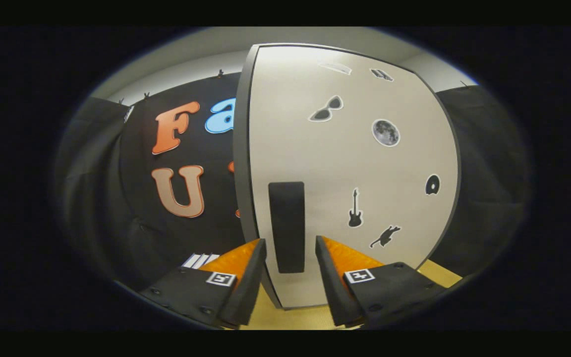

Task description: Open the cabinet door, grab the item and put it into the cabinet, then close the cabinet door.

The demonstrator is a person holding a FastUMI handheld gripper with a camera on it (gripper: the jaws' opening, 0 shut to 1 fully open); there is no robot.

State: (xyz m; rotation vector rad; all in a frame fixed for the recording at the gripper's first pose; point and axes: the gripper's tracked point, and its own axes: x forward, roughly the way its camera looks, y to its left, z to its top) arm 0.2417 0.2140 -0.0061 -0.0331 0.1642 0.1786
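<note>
The gripper point(290, 248) points straight at the front of a white cabinet door point(355, 163), held level, its two fingers spread wide with nothing held between them. The black handle point(286, 225), a tall rounded bar standing upright on the door, sits in the gap between the fingers; each fingertip point(258, 245) stands clear of its sides, so neither presses on it. The handle's lower end reaches down between the fingers, and its upper end rises beyond them.

The door's dark left edge point(242, 148) runs just beyond the left finger, very near the handle (the handle is mounted close to this edge). The door's bottom edge lies low between the fingers, above a yellowish floor or tabletop point(265, 317). Left of that edge there is open room back to the black cloth wall point(117, 198). To the right, the door face stretches well past the right finger and carries small stickers: sunglasses point(326, 109), a moon point(385, 132), a guitar point(355, 209), a cat point(385, 236).

Whether the door is shut or slightly ajar cannot be told. A small striped white thing point(199, 260) lies just beyond the left finger; what it is cannot be told.
</note>
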